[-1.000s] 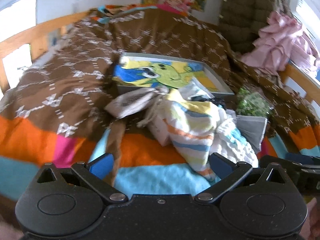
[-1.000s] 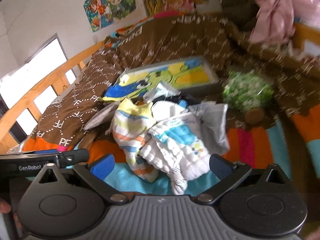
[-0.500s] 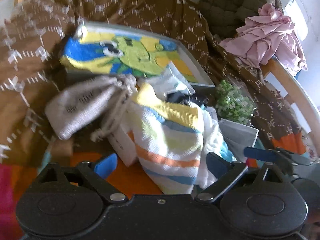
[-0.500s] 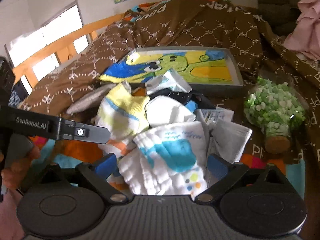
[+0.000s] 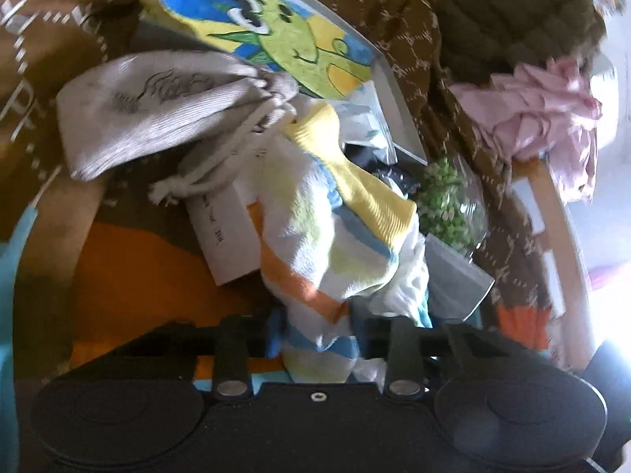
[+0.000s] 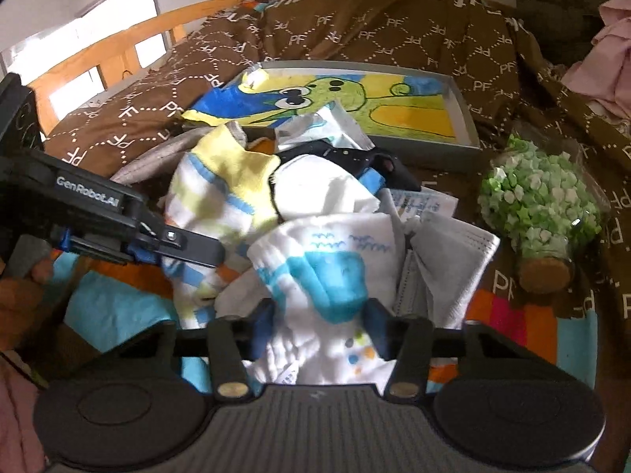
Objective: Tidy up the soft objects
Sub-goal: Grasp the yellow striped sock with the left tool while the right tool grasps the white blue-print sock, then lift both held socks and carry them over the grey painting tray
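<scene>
A pile of soft things lies on a bed. My left gripper is shut on the toe of a striped sock with a yellow cuff; the same sock shows in the right wrist view. My right gripper is shut on a white sock with a blue heel. The left gripper's body shows at the left of the right wrist view. A grey drawstring pouch lies left of the pile.
A grey tray with a cartoon drawing stands behind the pile. A jar of green paper stars lies on the right. A grey face mask, a white box and pink clothes are near.
Both grippers moved forward into the pile and closed. The left one took hold of the striped sock, the right one the white and blue sock.
</scene>
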Available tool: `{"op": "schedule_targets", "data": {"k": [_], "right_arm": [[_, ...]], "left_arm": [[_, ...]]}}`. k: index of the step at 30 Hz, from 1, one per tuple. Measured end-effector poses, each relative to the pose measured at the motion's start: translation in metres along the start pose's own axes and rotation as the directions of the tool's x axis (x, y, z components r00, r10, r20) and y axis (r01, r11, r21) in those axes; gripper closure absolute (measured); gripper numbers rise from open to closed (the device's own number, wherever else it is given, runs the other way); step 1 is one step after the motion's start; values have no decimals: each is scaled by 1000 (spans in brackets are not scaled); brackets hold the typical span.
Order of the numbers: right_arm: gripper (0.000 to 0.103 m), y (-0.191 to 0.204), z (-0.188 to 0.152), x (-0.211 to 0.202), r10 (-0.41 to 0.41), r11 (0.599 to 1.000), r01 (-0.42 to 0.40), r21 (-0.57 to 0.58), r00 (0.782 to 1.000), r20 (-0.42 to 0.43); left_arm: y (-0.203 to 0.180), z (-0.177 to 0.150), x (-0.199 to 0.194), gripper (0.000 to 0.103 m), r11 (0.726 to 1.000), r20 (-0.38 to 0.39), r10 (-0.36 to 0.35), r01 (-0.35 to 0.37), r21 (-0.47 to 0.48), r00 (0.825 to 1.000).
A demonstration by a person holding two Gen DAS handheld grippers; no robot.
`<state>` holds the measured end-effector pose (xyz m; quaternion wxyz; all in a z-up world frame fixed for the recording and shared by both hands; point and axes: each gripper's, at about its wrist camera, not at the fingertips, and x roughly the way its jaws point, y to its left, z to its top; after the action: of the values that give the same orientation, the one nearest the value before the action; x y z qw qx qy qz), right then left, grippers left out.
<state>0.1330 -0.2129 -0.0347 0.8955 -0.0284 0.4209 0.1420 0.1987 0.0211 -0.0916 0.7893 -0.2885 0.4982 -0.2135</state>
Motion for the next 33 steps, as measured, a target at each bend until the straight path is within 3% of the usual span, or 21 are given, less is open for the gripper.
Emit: {"op": "schedule_targets", "data": {"k": [2,5,13,18,23,29,33], "right_arm": [[73,-3,0,0,-2,1000,2,17,1000,0],[83,-6,1,-5,7,999,-8,37,1000,14],[89,-9,-2,-42,50,995,-60,74,990,133],[90,-13,-1,-67,77,991,-104,81,958,277],[90,-11,0,-81,121,987,-153,50,911,393],[90,2,20,-93,112,990,-142,22,860,499],[90,15,54,-89,102,993,-115,-7,852,514]], "left_arm": [[4,0,-2,85,1000,10,-10,10,-27,1000],[2,-1,-7,89,999,26,-19,20,-33,999],[-25,-16,-42,92,997,97,11,-18,69,995],[-36,-19,-73,92,991,166,-11,-10,130,986],[-50,-16,-108,92,978,279,-76,18,208,957],[-71,-5,-135,92,962,390,-107,-3,272,915],[-88,15,-137,92,941,448,-118,-45,336,886]]}}
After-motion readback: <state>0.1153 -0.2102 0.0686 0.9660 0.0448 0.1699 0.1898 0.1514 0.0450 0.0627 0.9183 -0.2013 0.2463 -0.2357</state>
